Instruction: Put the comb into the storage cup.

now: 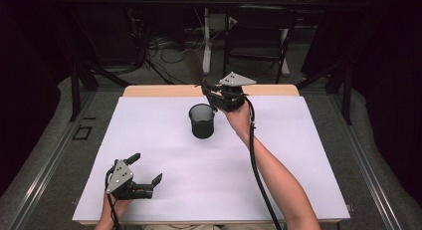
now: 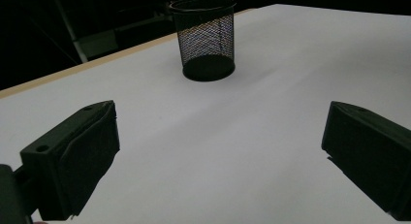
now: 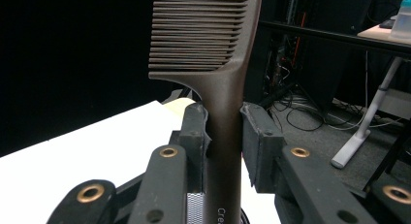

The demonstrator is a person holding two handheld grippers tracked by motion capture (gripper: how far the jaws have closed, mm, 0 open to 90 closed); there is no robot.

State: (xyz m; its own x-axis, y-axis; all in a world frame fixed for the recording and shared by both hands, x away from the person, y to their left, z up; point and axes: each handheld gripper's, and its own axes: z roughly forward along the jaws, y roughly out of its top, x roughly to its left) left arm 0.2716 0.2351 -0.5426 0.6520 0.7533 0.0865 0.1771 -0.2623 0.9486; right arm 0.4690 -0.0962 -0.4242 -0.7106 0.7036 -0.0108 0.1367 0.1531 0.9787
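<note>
Mesh cup (image 1: 202, 121) on table (image 1: 298, 155), mid-far; comb (image 3: 213, 64) just behind it (in right gripper (image 1: 215, 96)); left gripper (image 1: 147, 171) near front-left edge

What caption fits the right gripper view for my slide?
Right gripper clamps a brown comb by its handle, teeth up.

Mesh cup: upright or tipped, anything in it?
Upright: the mesh cup stands on its round base, rim up. Looks empty through the mesh; the comb is outside, in the right gripper.
</note>
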